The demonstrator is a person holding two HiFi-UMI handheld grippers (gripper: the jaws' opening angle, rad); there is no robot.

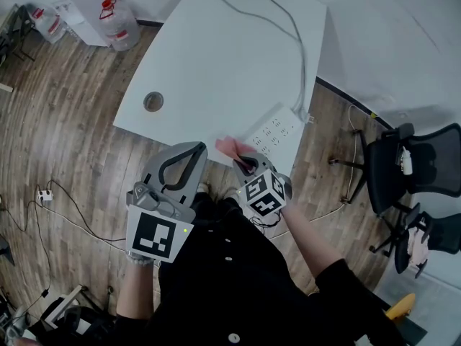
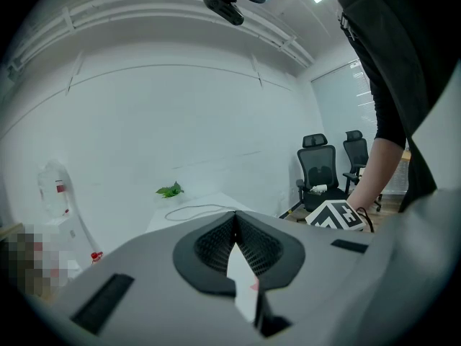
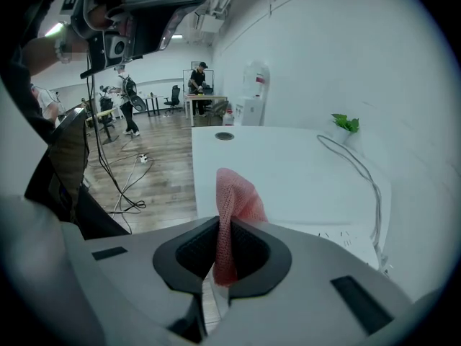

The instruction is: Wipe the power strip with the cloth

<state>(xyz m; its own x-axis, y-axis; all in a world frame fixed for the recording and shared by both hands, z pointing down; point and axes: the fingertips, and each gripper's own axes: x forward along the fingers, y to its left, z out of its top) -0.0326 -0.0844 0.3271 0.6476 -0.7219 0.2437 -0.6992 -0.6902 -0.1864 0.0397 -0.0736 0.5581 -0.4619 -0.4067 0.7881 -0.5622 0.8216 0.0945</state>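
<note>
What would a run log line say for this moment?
left gripper: shut, empty | right gripper: shut on cloth | cloth: beside power strip on white table

I see lots of bare white table [image 1: 216,56] in the upper middle of the head view, and only the power strip [image 1: 277,130] and its cable [image 1: 292,27] on the right side and a round hole [image 1: 153,101] at the left edge are in my way.

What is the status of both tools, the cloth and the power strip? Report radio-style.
Left tool shut, empty. Right tool shut on pink cloth. Power strip at table's near edge, cloth beside its end. Its cable runs away, path open.
</note>
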